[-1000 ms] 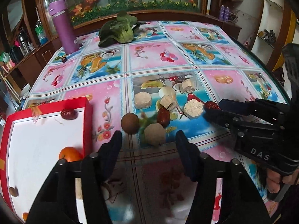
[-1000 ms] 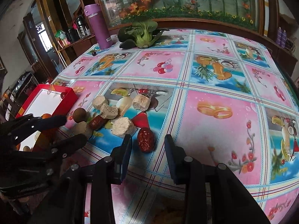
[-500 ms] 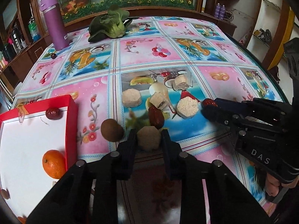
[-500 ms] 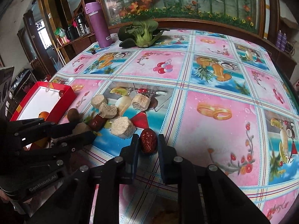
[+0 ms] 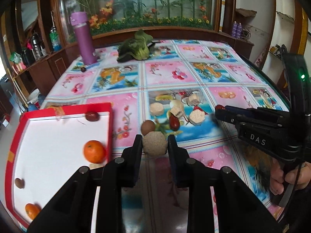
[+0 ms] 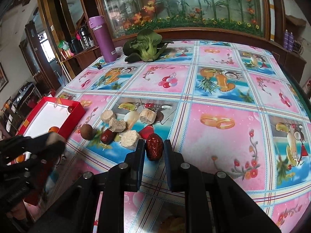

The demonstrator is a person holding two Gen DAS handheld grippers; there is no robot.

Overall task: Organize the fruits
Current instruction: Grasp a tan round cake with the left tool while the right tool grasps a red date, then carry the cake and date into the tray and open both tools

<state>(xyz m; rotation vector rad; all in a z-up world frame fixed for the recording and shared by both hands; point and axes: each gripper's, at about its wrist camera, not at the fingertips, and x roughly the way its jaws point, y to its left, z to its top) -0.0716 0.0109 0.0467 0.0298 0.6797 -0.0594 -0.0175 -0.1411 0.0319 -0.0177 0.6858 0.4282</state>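
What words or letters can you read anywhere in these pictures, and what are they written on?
"DAS": white letters on the black body of the right gripper, seen from the left wrist camera.

Too small or blurred to read: the label on the purple bottle and the labels on the bottles on the side shelf.

The red box and the tablecloth show only pictures, no words.

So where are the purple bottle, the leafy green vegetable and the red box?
purple bottle [image 5: 84, 38]: left wrist view, middle of its body.
leafy green vegetable [image 6: 146, 45]: right wrist view, on the leaves.
red box [image 5: 110, 125]: left wrist view, its right wall.
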